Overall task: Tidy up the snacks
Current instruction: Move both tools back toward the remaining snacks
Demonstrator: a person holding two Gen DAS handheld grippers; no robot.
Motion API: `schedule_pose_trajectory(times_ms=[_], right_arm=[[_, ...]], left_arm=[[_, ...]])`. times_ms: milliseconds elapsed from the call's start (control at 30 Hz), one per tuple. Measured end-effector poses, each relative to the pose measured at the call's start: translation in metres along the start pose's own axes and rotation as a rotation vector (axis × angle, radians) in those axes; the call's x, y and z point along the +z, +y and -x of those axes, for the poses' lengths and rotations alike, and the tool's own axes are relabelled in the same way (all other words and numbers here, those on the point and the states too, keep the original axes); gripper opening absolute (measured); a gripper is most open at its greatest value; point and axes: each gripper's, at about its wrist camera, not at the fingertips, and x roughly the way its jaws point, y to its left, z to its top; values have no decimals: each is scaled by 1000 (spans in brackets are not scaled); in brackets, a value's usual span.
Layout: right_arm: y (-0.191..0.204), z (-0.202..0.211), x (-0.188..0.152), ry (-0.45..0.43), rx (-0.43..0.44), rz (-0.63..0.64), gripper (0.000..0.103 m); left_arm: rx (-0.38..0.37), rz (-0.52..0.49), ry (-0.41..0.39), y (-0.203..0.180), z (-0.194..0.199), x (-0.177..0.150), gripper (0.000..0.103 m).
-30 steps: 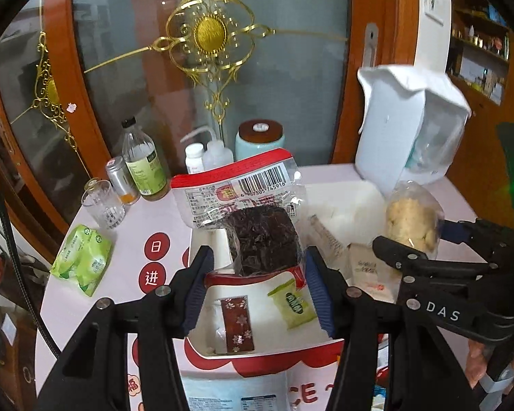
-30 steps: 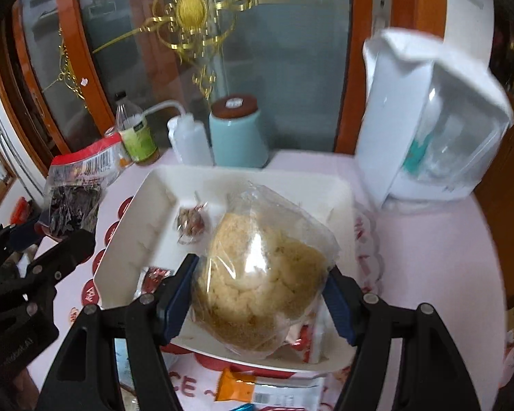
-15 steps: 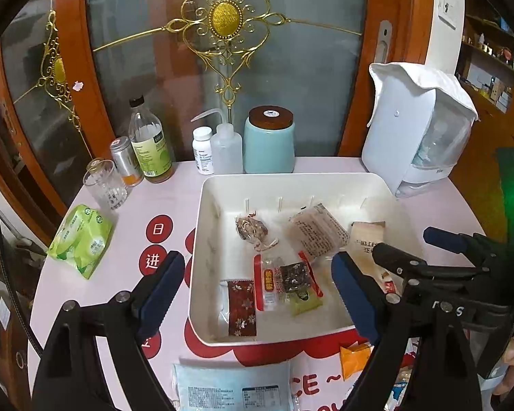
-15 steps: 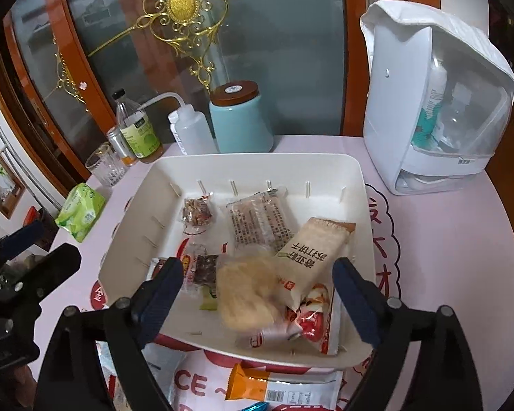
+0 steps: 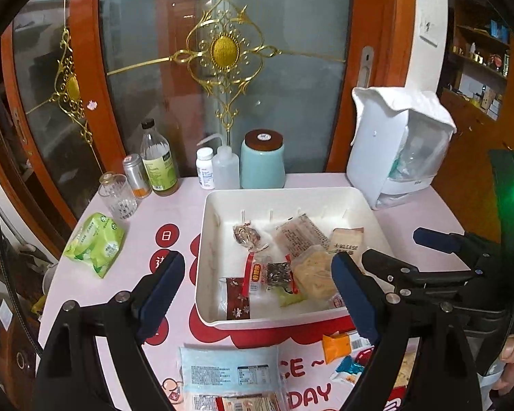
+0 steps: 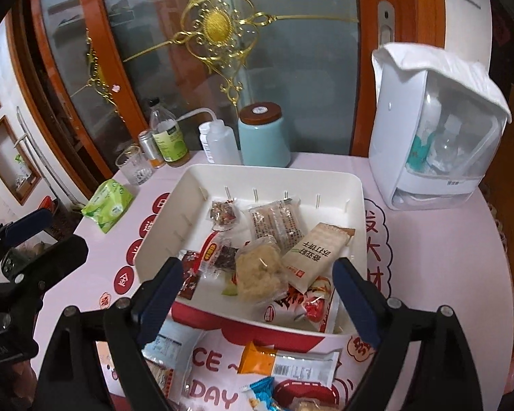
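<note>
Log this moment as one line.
left tongs: open, empty | right tongs: open, empty | white tray: holds snacks | loose packets on table, near edge

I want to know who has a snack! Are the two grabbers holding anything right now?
No. The left gripper and the right gripper are both open and hold nothing. The snacks lie in the white tray.

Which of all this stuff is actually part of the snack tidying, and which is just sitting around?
Job: white plastic tray, clear bag of pale crumbly snack in it, orange-ended snack bar and pale blue packet outside the tray.

Lying about: teal jar, green tissue pack, white appliance.
</note>
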Motion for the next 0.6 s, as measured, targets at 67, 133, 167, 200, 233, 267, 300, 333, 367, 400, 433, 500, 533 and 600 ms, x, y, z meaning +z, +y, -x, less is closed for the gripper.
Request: schedule_pose_trajectory(times_ms=[67, 133, 167, 200, 233, 267, 300, 333, 367, 400, 433, 500, 533, 600], right_arm=[[2, 11, -2, -12, 0, 11, 89], [5, 20, -4, -21, 0, 23, 89], [6, 26, -6, -25, 2, 28, 89], [7, 31, -7, -30, 3, 34, 89], [7, 36, -9, -35, 2, 40, 89], [8, 41, -11, -42, 2, 46, 89], [8, 46, -12, -46, 1, 50, 89], [8, 51, -15, -51, 1, 55, 89], [9, 54, -17, -55, -6, 55, 89], [9, 58, -19, -57, -5, 58, 89], [8, 62, -21, -59, -4, 60, 89], [6, 68, -25, -61, -4, 64, 89], [6, 71, -27, -61, -5, 66, 89], [3, 76, -32, -65, -11, 72, 89]], left_arm=[[4, -7, -14, -2, 13, -2, 87], [7, -15, -23, -5, 25, -4, 87], [8, -17, -25, -6, 29, -4, 87], [8, -20, -29, -7, 34, -5, 88], [9, -24, -34, -9, 41, -7, 88], [12, -28, -37, -10, 45, -8, 88], [15, -31, -39, -12, 50, -10, 89], [17, -34, -44, -13, 55, -12, 90], [18, -37, -46, -15, 58, -13, 91], [21, -42, -48, -17, 62, -14, 92], [24, -47, -51, -19, 67, -17, 92], [23, -51, -53, -22, 72, -20, 92], [21, -52, -54, -24, 76, -22, 92], [16, -54, -54, -27, 82, -26, 92]])
